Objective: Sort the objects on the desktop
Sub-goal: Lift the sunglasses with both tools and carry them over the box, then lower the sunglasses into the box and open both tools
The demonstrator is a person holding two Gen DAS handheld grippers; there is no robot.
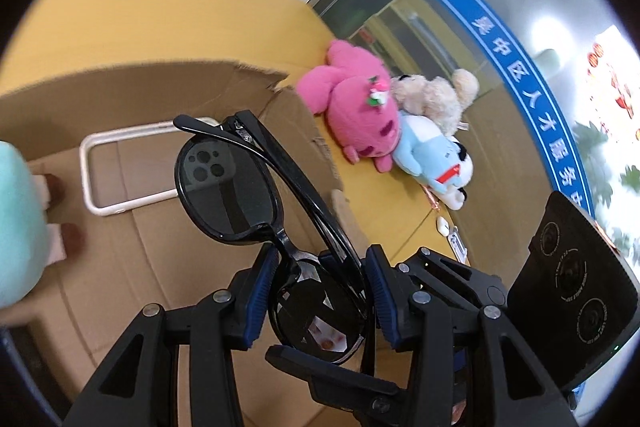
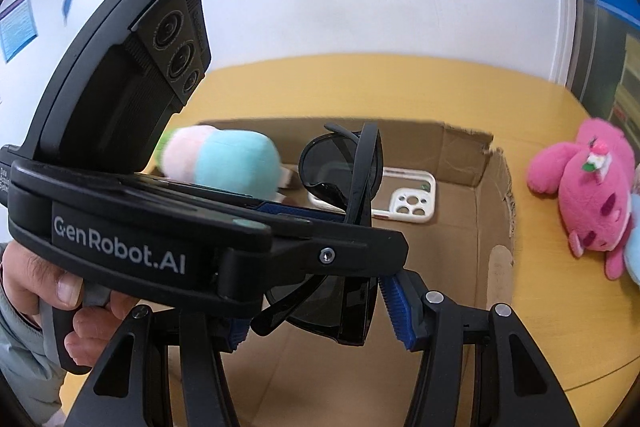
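Sunglasses (image 1: 280,227) sit nearest both cameras, pinched by the left gripper (image 1: 316,291): its blue-padded fingers (image 1: 256,303) press on the near lens and folded temples from either side. That hold keeps the frame off the cardboard, presumably so it can be lowered into the cardboard box (image 1: 168,239) instead of dropped. From the left wrist, the sunglasses' long axis runs away from the fingers, the far lens leading out over the box floor and the folded temple tips pointing toward the box's far wall. The right gripper (image 2: 320,319) hangs just beside the sunglasses with its fingers (image 2: 396,307) spread on either side of the near lens; whether either pad touches the frame I cannot tell, since the left tool's body blocks that side. Beyond the sunglasses, inside the box, a white phone case (image 2: 408,203) lies flat, and a pastel plush (image 2: 224,163) rests to its left. Outside the box, past its torn right wall, a pink plush (image 2: 588,187) lies on the yellow surface (image 2: 400,87) with other soft toys (image 1: 436,131).
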